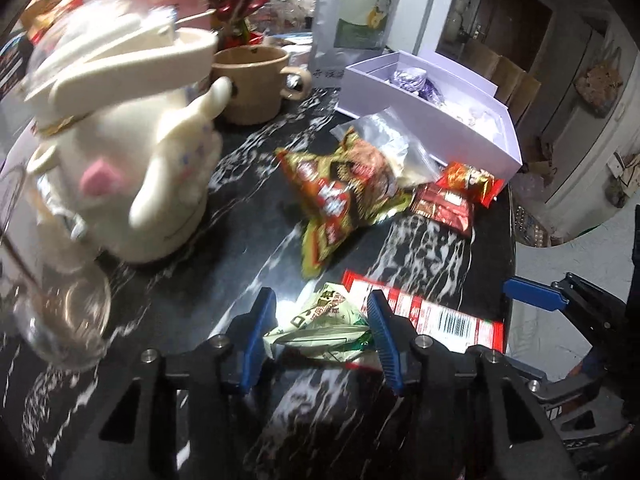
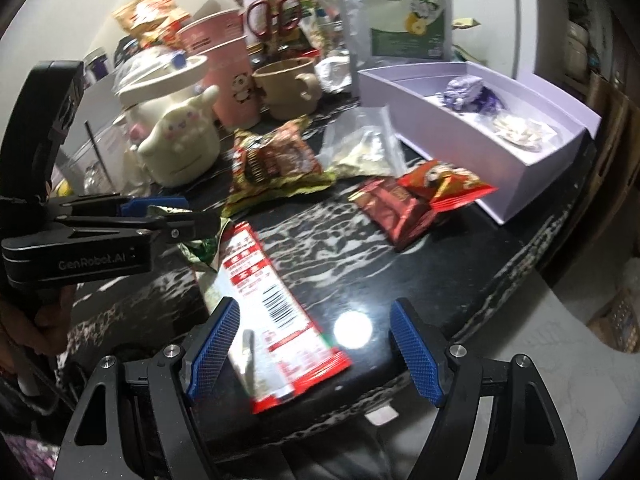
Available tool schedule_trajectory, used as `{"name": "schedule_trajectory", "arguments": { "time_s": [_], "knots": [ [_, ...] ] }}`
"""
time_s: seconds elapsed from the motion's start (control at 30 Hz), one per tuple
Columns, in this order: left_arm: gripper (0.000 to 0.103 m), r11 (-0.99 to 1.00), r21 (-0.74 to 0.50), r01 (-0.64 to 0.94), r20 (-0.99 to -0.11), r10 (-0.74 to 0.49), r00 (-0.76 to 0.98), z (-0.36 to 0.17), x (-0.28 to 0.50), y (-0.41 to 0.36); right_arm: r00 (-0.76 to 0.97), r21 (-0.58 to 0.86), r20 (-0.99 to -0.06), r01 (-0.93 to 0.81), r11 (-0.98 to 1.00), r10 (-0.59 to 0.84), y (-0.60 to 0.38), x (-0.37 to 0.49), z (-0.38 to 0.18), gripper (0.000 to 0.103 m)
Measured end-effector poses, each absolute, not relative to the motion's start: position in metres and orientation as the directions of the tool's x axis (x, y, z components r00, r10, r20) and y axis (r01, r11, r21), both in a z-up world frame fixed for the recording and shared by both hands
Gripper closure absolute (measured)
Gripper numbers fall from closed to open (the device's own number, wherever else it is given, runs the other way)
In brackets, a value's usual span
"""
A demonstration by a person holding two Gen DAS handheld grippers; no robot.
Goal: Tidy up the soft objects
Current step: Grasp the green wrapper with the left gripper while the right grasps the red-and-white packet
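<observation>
My left gripper [image 1: 322,334] is shut on a small green-and-white snack packet [image 1: 320,326], held just above the black marble table [image 1: 224,248]. It shows from the side in the right wrist view [image 2: 176,216]. My right gripper [image 2: 316,344] is open over the near end of a long red-and-white packet [image 2: 276,316], which also lies right of the left gripper [image 1: 436,320]. A large red-green snack bag [image 1: 344,196], a dark red packet [image 2: 396,208], a bright red packet [image 2: 444,188] and a clear bag [image 2: 364,144] lie in the middle.
An open lilac box [image 2: 472,128] with purple wrapped items stands at the right. A cream plush-shaped pot [image 1: 132,160], a tan mug [image 1: 252,84], a pink cup [image 2: 224,68], scissors [image 2: 274,16], a tall silver pouch [image 2: 404,12] and a glass [image 1: 60,312] crowd the left and back. The table edge runs along the right.
</observation>
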State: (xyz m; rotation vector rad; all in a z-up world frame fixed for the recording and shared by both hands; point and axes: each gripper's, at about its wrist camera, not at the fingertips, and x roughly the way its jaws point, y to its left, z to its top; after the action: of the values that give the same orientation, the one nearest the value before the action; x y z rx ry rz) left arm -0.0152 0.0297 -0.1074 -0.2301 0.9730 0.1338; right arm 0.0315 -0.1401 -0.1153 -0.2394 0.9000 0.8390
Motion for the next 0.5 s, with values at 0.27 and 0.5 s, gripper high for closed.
{"name": "schedule_trajectory", "arguments": {
  "time_s": [0.27,0.5],
  "knots": [
    [0.056,0.95,-0.153,-0.272,-0.848,0.015,0.53,-0.117,-0.039,0.04,0.276,0.137,-0.788,-0.792,0.594,0.55,-0.125,0.023,-0.126,0.024],
    [0.049,0.925,-0.234,-0.3,-0.854,-0.048,0.518,-0.126,-0.045,0.047,0.293,0.045,-0.807,-0.834,0.549,0.512,-0.108,0.019,-0.132,0.017]
  ]
}}
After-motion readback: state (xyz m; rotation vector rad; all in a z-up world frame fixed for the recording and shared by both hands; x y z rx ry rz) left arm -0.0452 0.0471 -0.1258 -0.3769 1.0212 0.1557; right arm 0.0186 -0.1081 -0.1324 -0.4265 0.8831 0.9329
